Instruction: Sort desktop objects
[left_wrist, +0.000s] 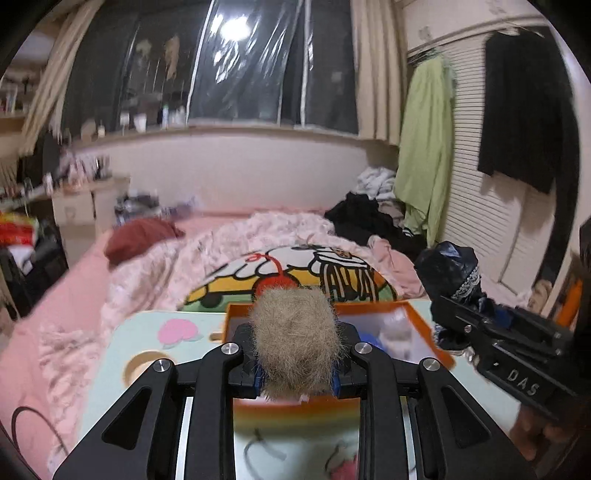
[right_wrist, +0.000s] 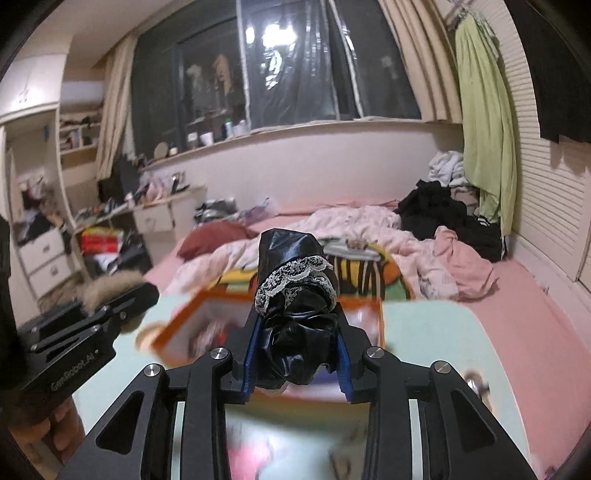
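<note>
While both of my grippers hang above the small pale-green table (left_wrist: 122, 332), each has something clamped between its blue pads: my left gripper (left_wrist: 297, 373) pinches a tan fur ball (left_wrist: 295, 332), its fuzz spilling over both fingers, and my right gripper (right_wrist: 295, 365) pinches a bundle of glossy black fabric (right_wrist: 295, 288) edged with white lace, standing up out of the fingers. From the left wrist camera, the right gripper (left_wrist: 454, 314) enters at the right edge with the same black fabric (left_wrist: 448, 264) bulging from its tip; from the right wrist camera, the left gripper (right_wrist: 122, 299) shows at the left with the fur ball (right_wrist: 107, 290) tufting out behind it. Ahead of both sits the orange-rimmed box (left_wrist: 424, 323), open-topped, on the table, with blurred contents I cannot identify. Neither held thing is inside the box; both sit near its front rim. Beyond the table lies a pink bed (right_wrist: 535, 295) heaped with a rumpled blanket (right_wrist: 351, 225) and clothes
</note>
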